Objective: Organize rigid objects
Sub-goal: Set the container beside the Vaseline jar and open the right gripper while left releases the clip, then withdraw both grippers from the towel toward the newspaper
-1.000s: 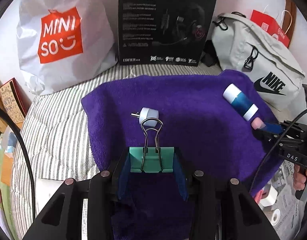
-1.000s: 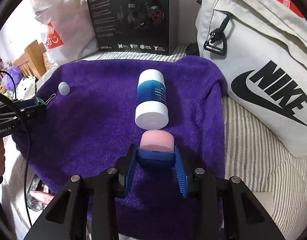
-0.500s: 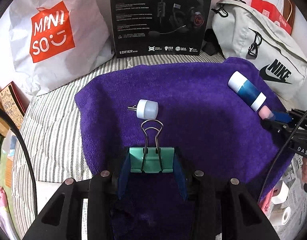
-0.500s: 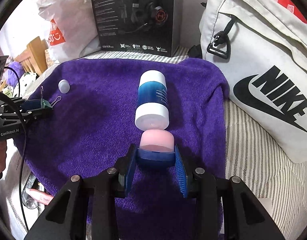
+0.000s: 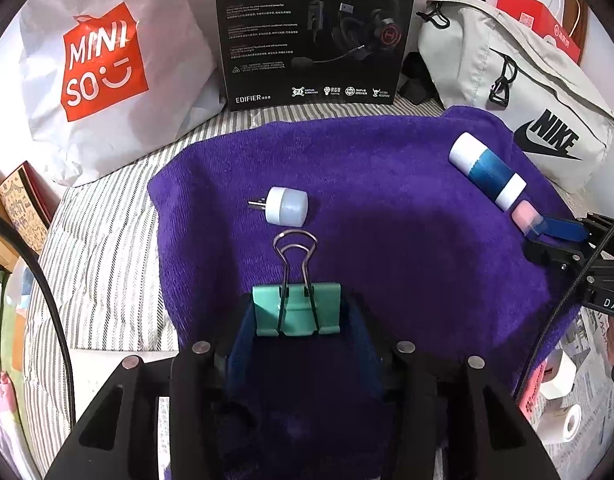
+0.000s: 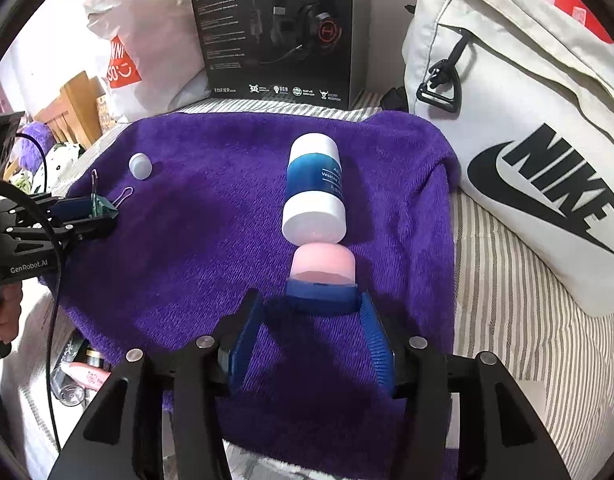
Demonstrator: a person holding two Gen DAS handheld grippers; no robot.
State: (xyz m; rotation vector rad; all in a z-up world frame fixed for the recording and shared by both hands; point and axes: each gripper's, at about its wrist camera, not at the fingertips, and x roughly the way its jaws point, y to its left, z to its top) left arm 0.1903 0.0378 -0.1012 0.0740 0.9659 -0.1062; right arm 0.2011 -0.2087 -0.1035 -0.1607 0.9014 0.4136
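Loosening both claws over the towel [image 5: 387, 200].
Left claw [image 5: 297, 316] opening off the clip [image 5: 297, 308]; right claw [image 6: 313, 316] opening off the pink-blue tube [image 6: 322, 268], both lying between the pads.

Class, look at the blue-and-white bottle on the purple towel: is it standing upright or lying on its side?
Lying on its side. The blue-and-white bottle stretches lengthwise along the purple towel, its near end facing the right wrist camera.

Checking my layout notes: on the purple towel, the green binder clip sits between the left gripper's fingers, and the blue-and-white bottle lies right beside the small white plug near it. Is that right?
One detail is wrong. The blue-and-white bottle lies end to end with the pink-and-blue container at the right gripper, far from the small white plug. The right wrist view shows it. The green binder clip is between the left gripper's fingers, on the purple towel.
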